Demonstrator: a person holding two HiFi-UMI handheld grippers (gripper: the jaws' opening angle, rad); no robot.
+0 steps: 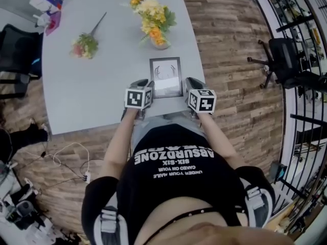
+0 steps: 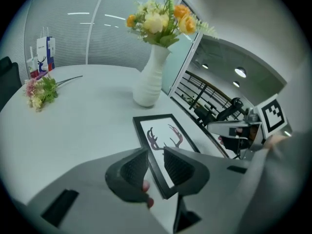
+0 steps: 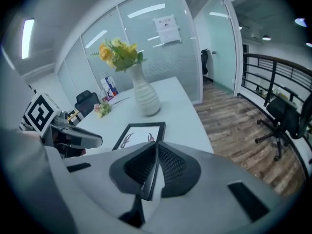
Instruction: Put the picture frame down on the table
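Between the pads (image 3: 171, 165) of the right gripper (image 3: 156, 149) sits the thin dark right edge of the picture frame (image 1: 166, 76), and the jaws are drawn almost together on it, pinching it. The left gripper (image 2: 156, 152) has a pad on each side of the frame's left border. Its jaws stand wider than the right one's, but hardly any gap shows on either side of the black moulding, so it reads as a grip too.

The frame, with its antler print facing up, stretches away from both grippers. It lies roughly flat over the near part of the grey table (image 1: 102, 91), close to the edge where the person stands. Whether its underside rests on the tabletop or hangs just above it cannot be told from any view. Beyond it stands a white vase (image 2: 148, 84) of yellow and orange flowers, and a loose flower sprig (image 1: 86, 45) lies well off to the left.

By this reading the put-down is not finished, since the frame is in both grips. What is left is to settle it flat on the table, open both sets of jaws and draw the grippers away.
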